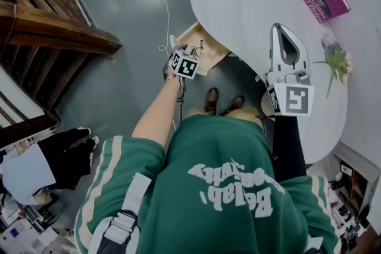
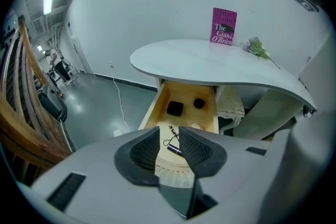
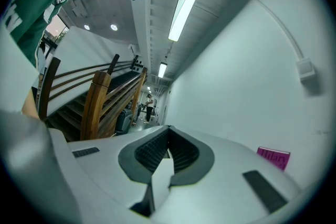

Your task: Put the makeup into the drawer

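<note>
Makeup tube (image 2: 174,149) already in open drawer (image 2: 155,108), 12 o'clock of parted, empty left tongs (image 2: 169,134); right tongs (image 3: 167,136) closed, empty.

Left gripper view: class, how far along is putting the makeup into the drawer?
Done: a square black case, a round black pot and a dark tube lie in the open wooden drawer. In hand: nothing; left tongs open above the tube, right tongs shut, empty. Left: no makeup shows on the white table; perhaps closing the drawer.

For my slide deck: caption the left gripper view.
Left gripper, fingers apart, hovers over the open drawer holding makeup items.
</note>
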Demonstrator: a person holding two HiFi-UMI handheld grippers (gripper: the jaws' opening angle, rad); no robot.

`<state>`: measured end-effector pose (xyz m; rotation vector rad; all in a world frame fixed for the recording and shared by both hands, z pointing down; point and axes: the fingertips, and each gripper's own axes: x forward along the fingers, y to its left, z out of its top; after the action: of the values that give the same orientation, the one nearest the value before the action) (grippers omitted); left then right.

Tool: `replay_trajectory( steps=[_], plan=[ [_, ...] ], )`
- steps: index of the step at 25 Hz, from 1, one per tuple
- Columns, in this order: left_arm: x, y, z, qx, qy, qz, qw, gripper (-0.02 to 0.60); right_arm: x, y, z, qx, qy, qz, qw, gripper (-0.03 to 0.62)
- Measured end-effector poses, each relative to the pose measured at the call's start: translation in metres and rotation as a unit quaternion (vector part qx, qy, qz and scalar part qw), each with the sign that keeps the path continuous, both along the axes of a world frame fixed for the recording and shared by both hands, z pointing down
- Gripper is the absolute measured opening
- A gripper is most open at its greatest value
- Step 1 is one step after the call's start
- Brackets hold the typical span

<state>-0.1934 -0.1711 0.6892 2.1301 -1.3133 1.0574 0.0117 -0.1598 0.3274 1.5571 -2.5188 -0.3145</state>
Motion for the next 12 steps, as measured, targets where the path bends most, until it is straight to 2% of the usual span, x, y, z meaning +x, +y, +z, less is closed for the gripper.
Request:
replay_trajectory(
  steps=[3,6,9,12],
  plan=[
    [0.000,-0.003,-0.012,0.019,0.002,-0.004,0.9998,0.118,-0.002,0.001,-0.001,0.001,-0.002,-0.002,1.000,0.009],
    [0.000,-0.012,-0.042,0.057,0.012,-0.008,0.9983,0.118,-0.006,0.001,-0.003,0.005,-0.009,-0.006,1.000,0.009],
    [0.004,-0.025,-0.088,0.114,0.029,-0.008,0.9930,0.118,-0.014,-0.002,-0.015,0.018,-0.032,-0.007,0.999,0.009],
    [0.009,-0.037,-0.147,0.179,0.043,-0.004,0.9829,0.118,-0.019,-0.002,-0.017,0.021,-0.032,-0.014,0.999,0.009]
  ],
)
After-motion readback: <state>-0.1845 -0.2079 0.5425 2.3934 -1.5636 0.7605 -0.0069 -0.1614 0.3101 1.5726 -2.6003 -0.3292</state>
